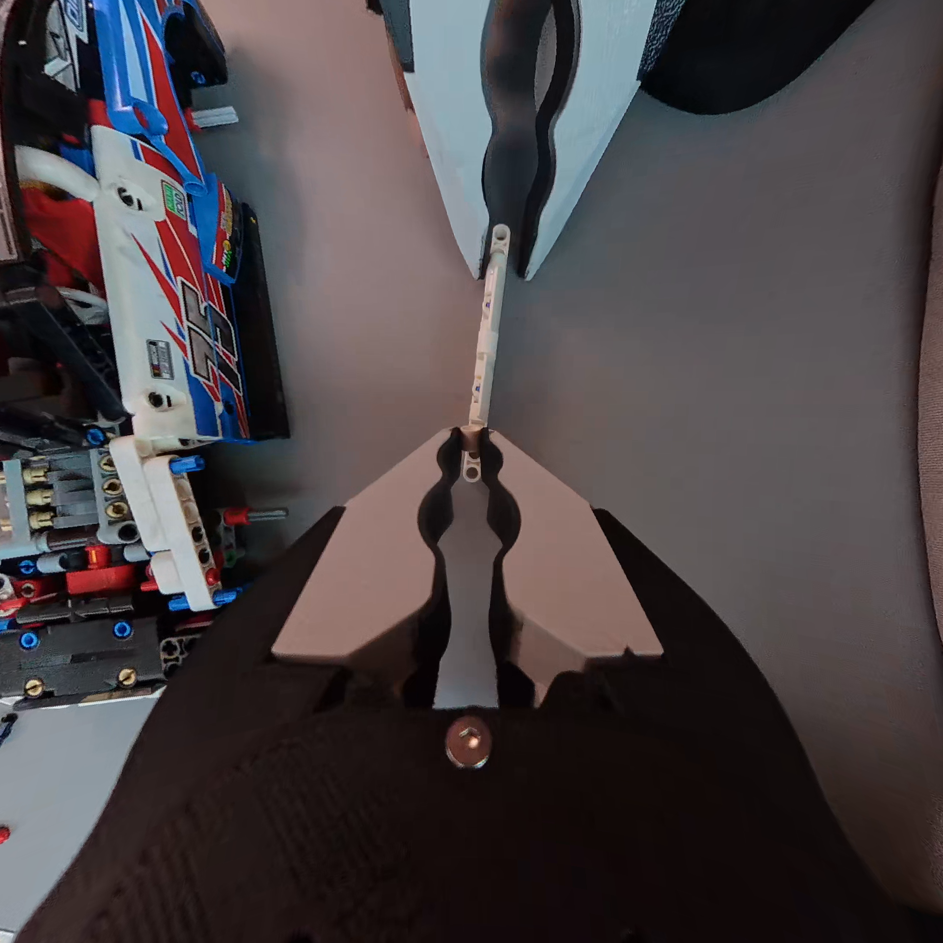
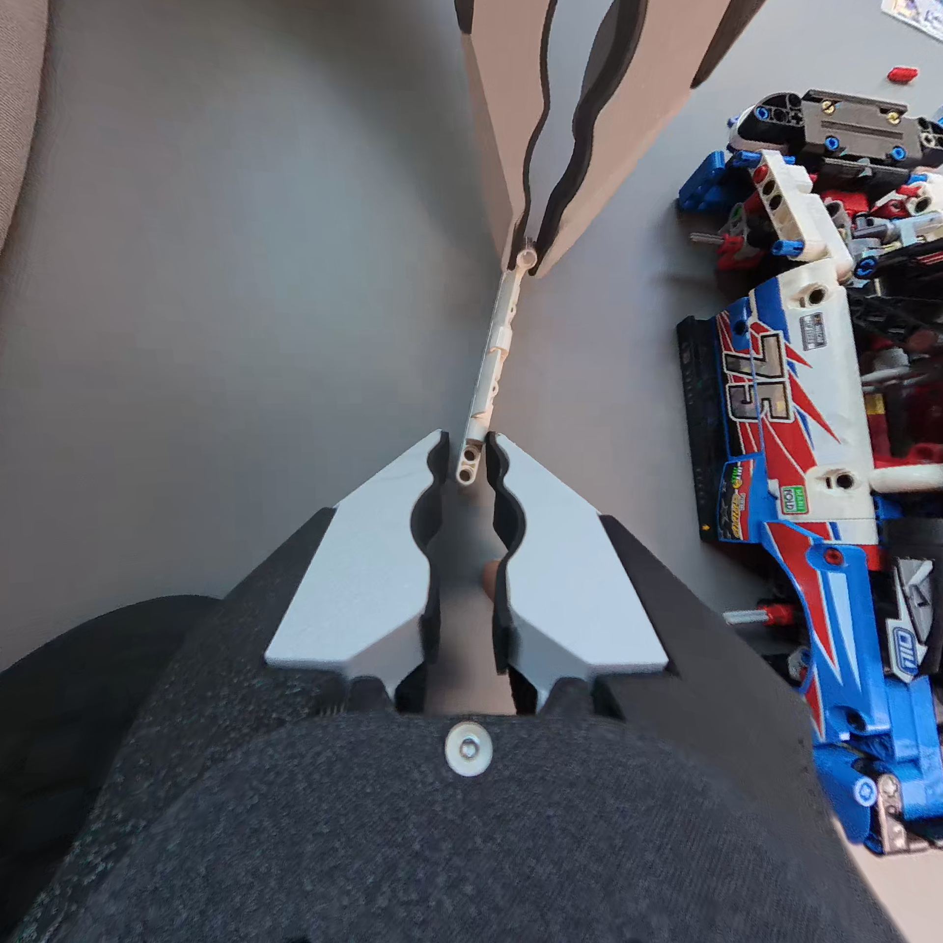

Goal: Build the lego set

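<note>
A long, thin white Lego piece point(image 1: 487, 347) hangs in the air between my two grippers. My left gripper point(image 1: 473, 439), with tan fingers, is shut on its near end. My right gripper point(image 2: 468, 444), with pale blue fingers, has its jaws narrowly apart around the other end of the piece point(image 2: 497, 352), with a small gap on one side. The right gripper also shows at the top of the left wrist view point(image 1: 502, 273), and the left gripper at the top of the right wrist view point(image 2: 525, 260). The two grippers face each other.
A partly built blue, red and white Lego race car point(image 1: 168, 286) lies on the grey table, to the left in the left wrist view and to the right in the right wrist view point(image 2: 796, 408). A small red piece point(image 2: 902, 74) lies beyond it. A beige fabric edge point(image 2: 20, 102) borders the table.
</note>
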Motion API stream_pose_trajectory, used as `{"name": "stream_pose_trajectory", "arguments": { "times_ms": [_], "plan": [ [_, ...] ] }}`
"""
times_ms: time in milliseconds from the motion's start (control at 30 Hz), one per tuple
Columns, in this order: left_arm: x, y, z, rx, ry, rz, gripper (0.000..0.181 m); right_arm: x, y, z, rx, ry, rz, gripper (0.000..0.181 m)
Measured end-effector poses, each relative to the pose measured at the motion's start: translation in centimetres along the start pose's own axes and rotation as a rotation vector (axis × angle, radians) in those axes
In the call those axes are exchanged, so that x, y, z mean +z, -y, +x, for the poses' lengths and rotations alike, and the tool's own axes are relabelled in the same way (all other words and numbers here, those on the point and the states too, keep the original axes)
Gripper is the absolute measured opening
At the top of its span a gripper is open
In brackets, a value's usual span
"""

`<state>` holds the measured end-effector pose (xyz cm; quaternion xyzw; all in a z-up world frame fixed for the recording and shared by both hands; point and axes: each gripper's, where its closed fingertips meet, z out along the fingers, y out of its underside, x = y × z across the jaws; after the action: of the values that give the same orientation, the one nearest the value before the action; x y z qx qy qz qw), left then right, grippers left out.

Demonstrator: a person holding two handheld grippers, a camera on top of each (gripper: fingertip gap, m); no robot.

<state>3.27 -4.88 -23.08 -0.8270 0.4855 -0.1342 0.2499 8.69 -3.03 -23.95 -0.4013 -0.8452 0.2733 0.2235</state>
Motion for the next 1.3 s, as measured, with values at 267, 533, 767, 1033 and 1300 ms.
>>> {"name": "stream_pose_trajectory", "arguments": {
  "times_ms": [267, 533, 767, 1033, 1300],
  "plan": [
    [0.26, -0.25, 0.50, 0.051, -0.023, -0.142, 0.006, 0.19, 0.09, 0.20, -0.010, -0.013, 0.002, 0.007],
    [0.34, -0.29, 0.43, 0.110, 0.005, -0.322, 0.006, 0.20, 0.08, 0.31, 0.011, -0.014, 0.009, 0.007],
    [0.28, -0.60, -0.01, 0.099, 0.071, -0.387, 0.006, 0.22, 0.10, 0.41, 0.021, -0.024, 0.021, 0.007],
    [0.41, -0.34, 0.12, 0.115, 0.083, -0.410, 0.006, 0.19, 0.10, 0.38, 0.025, -0.020, 0.029, 0.007],
    [0.53, -0.23, 0.23, 0.148, 0.130, -0.453, 0.005, 0.12, 0.14, 0.22, 0.010, -0.020, 0.049, 0.006]
  ]
}}
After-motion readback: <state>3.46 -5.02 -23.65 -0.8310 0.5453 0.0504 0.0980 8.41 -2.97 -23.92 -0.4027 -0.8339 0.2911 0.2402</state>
